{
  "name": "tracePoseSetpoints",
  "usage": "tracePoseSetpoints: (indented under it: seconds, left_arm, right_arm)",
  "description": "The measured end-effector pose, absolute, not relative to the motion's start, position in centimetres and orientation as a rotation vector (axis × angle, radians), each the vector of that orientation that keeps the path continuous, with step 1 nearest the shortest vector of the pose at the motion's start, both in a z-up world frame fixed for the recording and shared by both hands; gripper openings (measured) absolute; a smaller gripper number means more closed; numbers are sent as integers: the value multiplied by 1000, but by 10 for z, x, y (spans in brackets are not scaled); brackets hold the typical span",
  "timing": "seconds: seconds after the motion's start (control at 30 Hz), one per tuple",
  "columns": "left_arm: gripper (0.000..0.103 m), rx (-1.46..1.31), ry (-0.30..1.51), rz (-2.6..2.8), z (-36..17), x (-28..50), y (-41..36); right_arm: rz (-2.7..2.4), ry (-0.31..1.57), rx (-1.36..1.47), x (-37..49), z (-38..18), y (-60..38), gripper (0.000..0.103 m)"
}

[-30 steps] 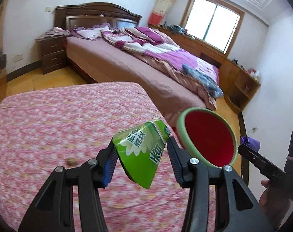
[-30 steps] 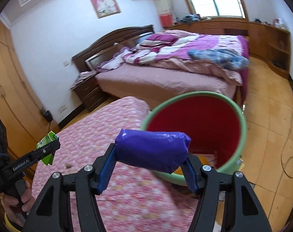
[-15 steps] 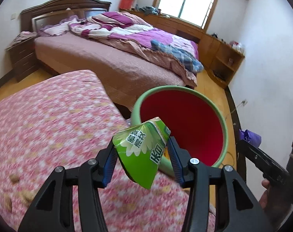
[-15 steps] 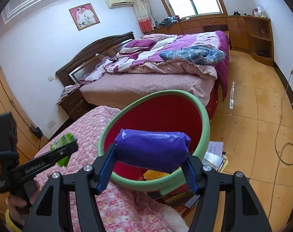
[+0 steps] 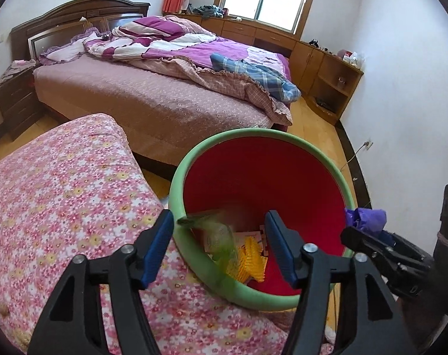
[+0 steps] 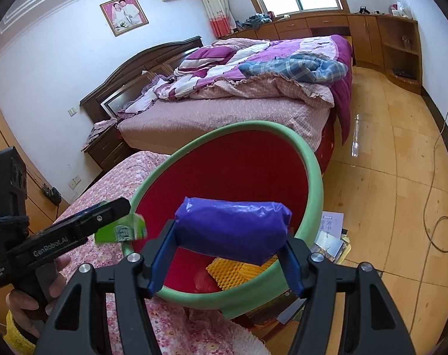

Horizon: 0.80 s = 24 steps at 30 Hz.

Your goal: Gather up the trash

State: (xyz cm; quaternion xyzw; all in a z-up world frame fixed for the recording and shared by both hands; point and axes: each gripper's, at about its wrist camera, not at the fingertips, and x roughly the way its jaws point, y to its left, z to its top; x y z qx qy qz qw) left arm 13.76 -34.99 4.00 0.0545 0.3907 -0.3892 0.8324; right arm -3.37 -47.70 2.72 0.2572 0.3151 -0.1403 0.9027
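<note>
A bin point(image 5: 321, 156) with a green rim and red inside stands beside the floral-covered surface; it also shows in the right wrist view point(image 6: 311, 159). My left gripper point(image 5: 219, 244) is open over the bin's near rim. The green wrapper point(image 5: 221, 236) is a blur falling between its fingers; in the right wrist view the wrapper point(image 6: 121, 232) is just off the left gripper's tip. My right gripper point(image 6: 232, 254) is shut on a purple bag point(image 6: 232, 230), held over the bin; the bag point(image 5: 365, 219) also shows at the right of the left wrist view.
Yellow foam netting point(image 5: 250, 259) and papers lie in the bin. The pink floral cover point(image 5: 61, 201) carries small brown scraps point(image 5: 2, 309). A large bed point(image 5: 153, 88) stands behind, wooden cabinets point(image 5: 327, 74) along the window wall. Papers point(image 6: 330, 233) lie on the floor.
My left gripper has moved over the bin and opened, and the green wrapper has dropped out of it. My right gripper has come closer over the bin, still holding the purple bag.
</note>
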Motion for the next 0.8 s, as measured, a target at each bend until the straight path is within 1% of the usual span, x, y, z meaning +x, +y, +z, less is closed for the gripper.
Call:
tracePoseSetpoints:
  seconds: [0.23, 0.27, 0.3, 0.33, 0.37, 0.8]
  left_arm:
    - [67, 96, 845, -817, 39, 141, -347]
    - [67, 89, 851, -809, 38, 141, -344]
    - [67, 86, 859, -798, 38, 142, -341]
    - [67, 84, 865, -789, 37, 143, -338]
    - [67, 80, 874, -774, 37, 143, -333]
    - [67, 37, 869, -664, 53, 124, -264]
  right_arm:
    - [-276, 660, 520, -28, 24, -474, 69]
    - [-270, 663, 517, -27, 25, -472, 73]
    - [-263, 664, 521, -27, 25, -472, 80]
    - [-258, 666, 528, -26, 25, -471, 85]
    - [-260, 662, 530, -27, 26, -470, 91]
    - [-230, 603, 488, -46, 57, -437, 93]
